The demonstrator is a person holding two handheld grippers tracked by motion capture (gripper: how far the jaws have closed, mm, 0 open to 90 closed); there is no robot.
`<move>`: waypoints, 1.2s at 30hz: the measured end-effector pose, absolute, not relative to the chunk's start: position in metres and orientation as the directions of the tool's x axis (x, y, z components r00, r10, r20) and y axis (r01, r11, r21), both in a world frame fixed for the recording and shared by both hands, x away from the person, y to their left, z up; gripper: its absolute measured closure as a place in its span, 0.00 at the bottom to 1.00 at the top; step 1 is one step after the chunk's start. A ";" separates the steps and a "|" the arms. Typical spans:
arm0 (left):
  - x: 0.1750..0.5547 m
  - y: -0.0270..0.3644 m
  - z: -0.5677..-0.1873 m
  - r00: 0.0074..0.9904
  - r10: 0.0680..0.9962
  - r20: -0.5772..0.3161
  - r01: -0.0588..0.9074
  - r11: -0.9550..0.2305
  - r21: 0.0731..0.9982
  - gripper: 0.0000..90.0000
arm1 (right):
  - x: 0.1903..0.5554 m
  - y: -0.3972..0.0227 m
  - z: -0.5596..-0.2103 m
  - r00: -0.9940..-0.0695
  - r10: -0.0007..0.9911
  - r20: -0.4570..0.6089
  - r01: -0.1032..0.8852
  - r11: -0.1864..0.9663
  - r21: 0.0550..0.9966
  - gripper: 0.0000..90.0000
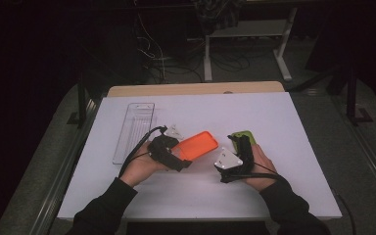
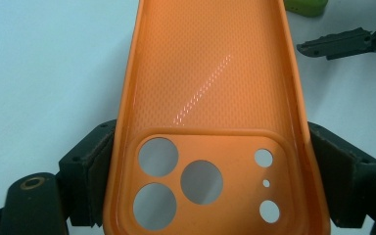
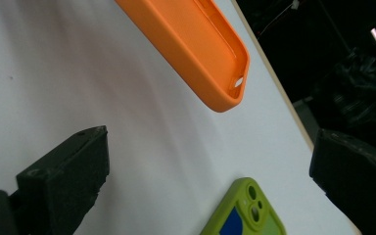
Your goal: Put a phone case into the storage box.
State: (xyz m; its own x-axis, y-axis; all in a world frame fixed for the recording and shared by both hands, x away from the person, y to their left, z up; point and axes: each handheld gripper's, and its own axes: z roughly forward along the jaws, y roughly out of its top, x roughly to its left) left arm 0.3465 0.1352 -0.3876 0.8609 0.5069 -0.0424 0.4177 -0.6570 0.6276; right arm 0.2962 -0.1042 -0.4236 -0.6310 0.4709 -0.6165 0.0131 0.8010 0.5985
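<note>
We note the left gripper (image 2: 196,186) clamped across the camera end of the orange phone case (image 2: 210,98), long axis running up-frame, while the right gripper (image 3: 210,186), jaws wide and empty, straddles the green phone (image 3: 247,210) at lower centre.

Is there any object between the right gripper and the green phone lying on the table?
No: the right gripper is open above the green phone, and nothing visible stands between them. The orange phone case is off to the side.
</note>
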 end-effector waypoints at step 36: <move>0.346 0.137 -0.383 0.868 0.495 -0.049 0.417 -0.671 0.613 0.18 | 0.278 -0.080 -0.434 -0.321 0.060 -0.945 -0.306 0.938 0.164 0.03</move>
State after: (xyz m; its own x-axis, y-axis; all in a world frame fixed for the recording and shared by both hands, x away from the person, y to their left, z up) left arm 0.3464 0.1370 -0.3835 0.8677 0.4948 -0.0486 0.4169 -0.6710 0.6131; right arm 0.2776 -0.0798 -0.4340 -0.3206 0.0602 -0.9453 -0.3064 0.9378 0.1636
